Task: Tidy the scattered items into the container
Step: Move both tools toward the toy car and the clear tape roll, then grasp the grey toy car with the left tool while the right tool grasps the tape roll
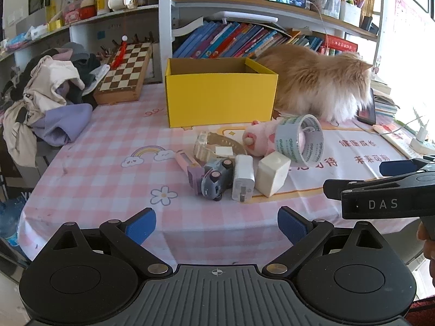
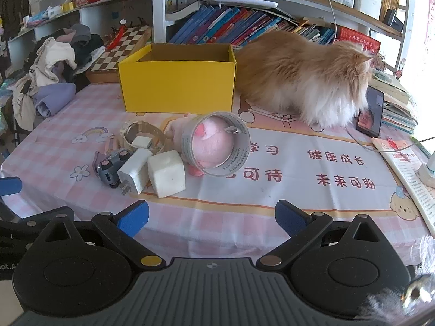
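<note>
An open yellow box point(image 1: 220, 95) point(image 2: 178, 87) stands at the back of the pink checked table. In front of it lies a cluster: a tape roll point(image 1: 299, 138) point(image 2: 217, 144) leaning on a pink plush toy point(image 1: 258, 138) point(image 2: 212, 142), a white cube point(image 1: 273, 174) point(image 2: 167, 172), a white charger point(image 1: 243, 180) point(image 2: 134, 172), a grey toy car point(image 1: 216, 180) point(image 2: 111, 165), a beige watch point(image 1: 214, 144) point(image 2: 144, 133) and a pink stick point(image 1: 187, 164). My left gripper point(image 1: 217, 225) and right gripper point(image 2: 212, 218) are open and empty, near the front edge, short of the cluster.
An orange cat point(image 1: 320, 84) point(image 2: 307, 78) stands right of the box, facing a phone point(image 2: 371, 112). A clothes pile point(image 1: 49, 95) and a chessboard point(image 1: 125, 73) are at the back left. Books and a power strip point(image 1: 421, 144) lie at the right edge.
</note>
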Motion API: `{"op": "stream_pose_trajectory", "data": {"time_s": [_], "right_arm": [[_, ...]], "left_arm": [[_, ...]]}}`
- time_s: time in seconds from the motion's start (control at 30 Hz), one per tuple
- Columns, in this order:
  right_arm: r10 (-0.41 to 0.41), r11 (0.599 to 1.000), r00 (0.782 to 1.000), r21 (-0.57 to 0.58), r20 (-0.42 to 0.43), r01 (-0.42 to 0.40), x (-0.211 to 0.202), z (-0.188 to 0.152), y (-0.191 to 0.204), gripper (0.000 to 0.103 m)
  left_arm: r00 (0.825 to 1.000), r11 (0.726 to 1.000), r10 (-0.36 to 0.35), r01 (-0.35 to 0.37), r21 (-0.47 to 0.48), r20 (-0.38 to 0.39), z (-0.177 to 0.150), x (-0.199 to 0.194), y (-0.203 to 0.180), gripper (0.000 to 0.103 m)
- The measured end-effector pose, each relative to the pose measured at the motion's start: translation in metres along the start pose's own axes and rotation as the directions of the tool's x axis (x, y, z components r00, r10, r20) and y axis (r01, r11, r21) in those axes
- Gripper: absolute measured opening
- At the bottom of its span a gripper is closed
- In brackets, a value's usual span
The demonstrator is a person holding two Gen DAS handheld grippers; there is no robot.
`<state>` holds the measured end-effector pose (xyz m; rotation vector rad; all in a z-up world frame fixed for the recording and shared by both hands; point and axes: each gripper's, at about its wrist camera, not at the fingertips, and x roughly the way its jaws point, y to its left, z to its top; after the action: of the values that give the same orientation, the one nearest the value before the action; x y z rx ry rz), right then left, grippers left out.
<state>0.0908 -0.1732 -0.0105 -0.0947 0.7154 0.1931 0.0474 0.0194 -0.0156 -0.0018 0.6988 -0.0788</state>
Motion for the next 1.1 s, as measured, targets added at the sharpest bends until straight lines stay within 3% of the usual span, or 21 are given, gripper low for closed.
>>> {"op": "stream_pose_trajectory", "data": {"time_s": [1.1], "right_arm": [[0.023, 0.999, 0.999, 0.025, -0.040, -0.022, 0.045, 0.031, -0.007, 0.101]], "left_arm": [[0.999, 1.000, 0.010, -0.010, -0.002, -0.037, 0.014, 0.035, 0.009, 0.095]]}}
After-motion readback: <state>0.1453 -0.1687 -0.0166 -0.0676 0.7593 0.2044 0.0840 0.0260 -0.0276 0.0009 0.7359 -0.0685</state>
